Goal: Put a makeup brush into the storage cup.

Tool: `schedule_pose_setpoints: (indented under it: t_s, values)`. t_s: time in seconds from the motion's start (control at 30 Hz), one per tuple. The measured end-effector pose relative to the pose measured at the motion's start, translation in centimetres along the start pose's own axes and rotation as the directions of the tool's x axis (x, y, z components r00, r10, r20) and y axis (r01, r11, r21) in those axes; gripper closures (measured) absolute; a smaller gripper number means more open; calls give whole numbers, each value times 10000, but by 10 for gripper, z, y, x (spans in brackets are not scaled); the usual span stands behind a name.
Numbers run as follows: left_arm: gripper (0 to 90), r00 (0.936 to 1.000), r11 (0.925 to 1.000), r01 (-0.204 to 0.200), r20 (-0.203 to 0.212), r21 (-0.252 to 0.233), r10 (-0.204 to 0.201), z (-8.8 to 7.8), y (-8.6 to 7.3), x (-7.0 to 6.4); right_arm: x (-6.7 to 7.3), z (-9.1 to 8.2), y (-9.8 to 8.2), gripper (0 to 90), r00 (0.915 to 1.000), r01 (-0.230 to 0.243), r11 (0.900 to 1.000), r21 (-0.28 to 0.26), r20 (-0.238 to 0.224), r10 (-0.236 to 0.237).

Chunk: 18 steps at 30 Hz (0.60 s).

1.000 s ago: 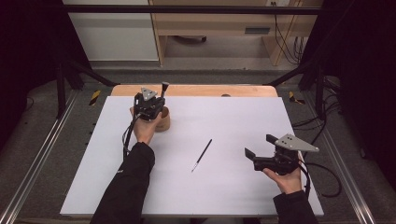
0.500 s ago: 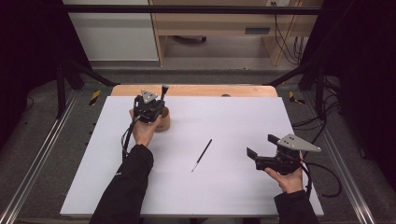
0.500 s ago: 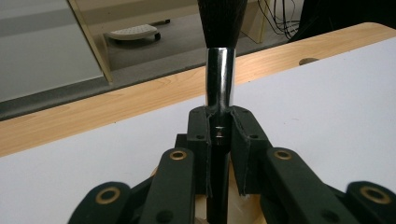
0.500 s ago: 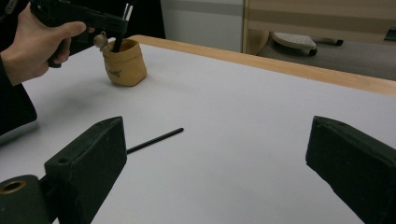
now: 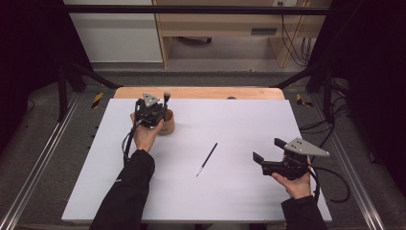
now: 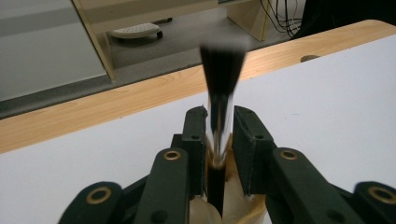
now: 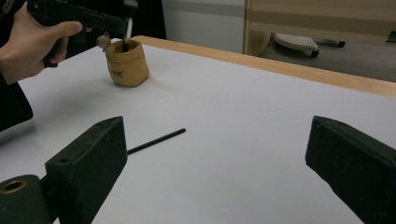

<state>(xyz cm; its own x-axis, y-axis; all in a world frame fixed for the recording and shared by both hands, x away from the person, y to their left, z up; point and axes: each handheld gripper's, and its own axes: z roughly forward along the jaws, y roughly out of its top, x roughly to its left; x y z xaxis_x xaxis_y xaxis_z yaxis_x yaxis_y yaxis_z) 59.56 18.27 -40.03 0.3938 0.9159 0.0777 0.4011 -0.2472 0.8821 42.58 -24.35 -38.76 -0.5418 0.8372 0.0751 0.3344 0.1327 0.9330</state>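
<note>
High view: makeup brush [image 5: 166,100] upright in tan pouch [image 5: 165,125] at table's [image 5: 239,201] 11 o'clock, bristles up; left gripper [image 5: 160,109] around it.
Left gripper view: jaws just easing apart, flanking the brush [image 6: 220,100], contact unclear.
Right gripper view: right gripper [image 7: 219,163] spread wide, empty; thin brush [image 7: 156,140] beyond, tip toward 2 o'clock.

Right gripper [image 7: 215,172]: jaws wide apart above white table [image 7: 243,121]. Thin black brush [image 7: 156,141] lying flat; tan pouch [image 7: 126,63] beyond, brush handle [image 7: 127,35] standing in it.
</note>
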Motion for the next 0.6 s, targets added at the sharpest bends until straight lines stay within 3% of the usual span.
schedule_pose_setpoints:
  t_s: [0.2, 0.4, 0.6]
  values:
    - [675, 9999, 9998, 19, 164, -195, -16, -16, -3, 0, 0, -1, 0, 60, 10000, -2, 10000, 0, -5, 2]
    - [591, 9982, 9989, -34, 604, -475, 62, -39, -4, -1, 0, 0, -1, 62, 10000, 43, 10000, 5, -32, -43]
    - [438, 9923, 9965, -166, 1206, -818, 264, -63, -9, -4, 1, 0, -1, 62, 9999, 81, 10000, 11, -76, -81]
